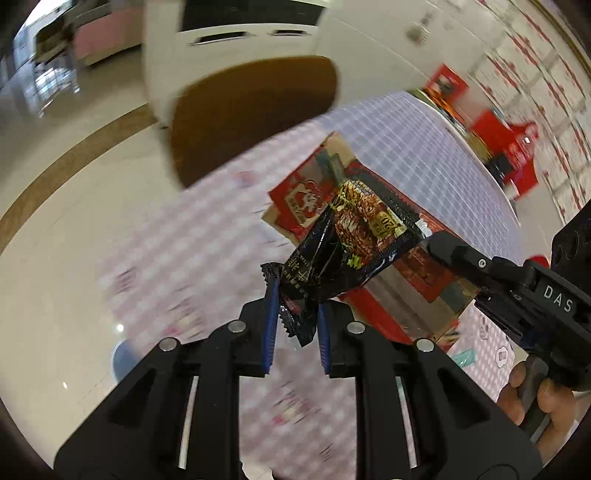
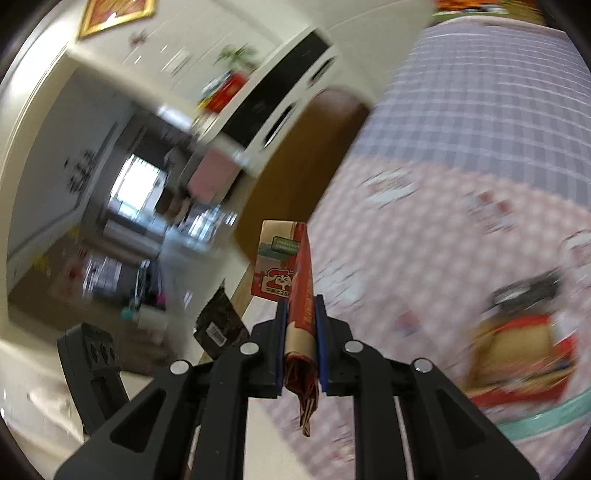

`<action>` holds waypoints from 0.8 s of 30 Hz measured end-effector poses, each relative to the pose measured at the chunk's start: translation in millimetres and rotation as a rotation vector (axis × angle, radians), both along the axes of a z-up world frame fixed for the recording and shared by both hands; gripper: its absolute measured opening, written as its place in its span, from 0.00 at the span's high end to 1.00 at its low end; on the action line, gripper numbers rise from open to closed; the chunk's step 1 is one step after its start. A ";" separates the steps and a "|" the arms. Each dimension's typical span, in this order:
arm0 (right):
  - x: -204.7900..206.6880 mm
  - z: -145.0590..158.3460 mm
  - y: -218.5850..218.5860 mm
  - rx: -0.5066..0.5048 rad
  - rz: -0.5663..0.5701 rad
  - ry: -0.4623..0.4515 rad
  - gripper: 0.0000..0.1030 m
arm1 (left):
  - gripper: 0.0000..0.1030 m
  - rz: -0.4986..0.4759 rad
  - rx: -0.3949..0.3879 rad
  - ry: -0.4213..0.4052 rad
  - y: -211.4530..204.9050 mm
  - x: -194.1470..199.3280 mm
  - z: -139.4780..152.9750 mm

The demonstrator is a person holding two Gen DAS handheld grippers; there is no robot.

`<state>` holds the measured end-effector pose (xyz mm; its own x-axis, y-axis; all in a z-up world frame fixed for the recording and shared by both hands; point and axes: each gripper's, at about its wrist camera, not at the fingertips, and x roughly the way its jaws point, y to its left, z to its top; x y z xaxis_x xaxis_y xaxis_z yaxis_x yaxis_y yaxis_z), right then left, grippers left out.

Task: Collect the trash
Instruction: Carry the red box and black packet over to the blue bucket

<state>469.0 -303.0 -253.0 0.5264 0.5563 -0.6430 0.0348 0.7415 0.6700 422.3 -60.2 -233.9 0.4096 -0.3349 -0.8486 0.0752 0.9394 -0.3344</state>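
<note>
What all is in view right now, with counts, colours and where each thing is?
wrapper: one, black with gold print, crumpled, held in the left gripper above the table
paper bag: one, red and tan, flattened, held in the right gripper
tablecloth: one, pink and lilac check, covering the table
chair: one, brown, at the far table edge
cabinet: one, white with a dark panel, behind the chair
red boxes: several, blurred, past the table's far right edge
left gripper: one, black with blue pads, shut on the wrapper
right gripper: one, black with blue pads, shut on the paper bag
hand: one, on the right gripper's handle
</note>
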 end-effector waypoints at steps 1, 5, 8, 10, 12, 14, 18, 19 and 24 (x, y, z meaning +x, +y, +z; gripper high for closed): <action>-4.0 -0.5 22.0 0.001 0.034 0.002 0.87 | 0.82 0.025 0.004 0.003 18.0 -10.0 -0.6; -25.4 -7.4 104.0 0.004 0.157 0.022 0.87 | 0.82 0.114 0.018 0.021 82.5 -49.7 -5.1; -43.0 -17.2 154.8 0.001 0.233 0.048 0.87 | 0.82 0.185 0.029 0.053 133.6 -82.7 -16.0; -54.4 -25.9 186.0 -0.012 0.278 0.063 0.87 | 0.82 0.232 0.026 0.079 164.3 -104.3 -25.9; -67.1 -38.2 219.8 -0.035 0.324 0.083 0.87 | 0.82 0.275 0.024 0.105 192.9 -123.0 -36.7; -75.8 -49.3 243.1 -0.059 0.353 0.103 0.87 | 0.82 0.306 0.023 0.129 214.0 -137.4 -47.4; -93.0 -74.3 287.2 -0.126 0.408 0.149 0.87 | 0.82 0.357 -0.004 0.170 249.8 -158.8 -65.9; -96.6 -79.8 296.7 -0.143 0.418 0.161 0.87 | 0.82 0.368 -0.010 0.180 257.4 -164.0 -71.1; -103.8 -99.4 330.8 -0.219 0.461 0.192 0.87 | 0.82 0.399 -0.035 0.215 279.3 -177.5 -88.4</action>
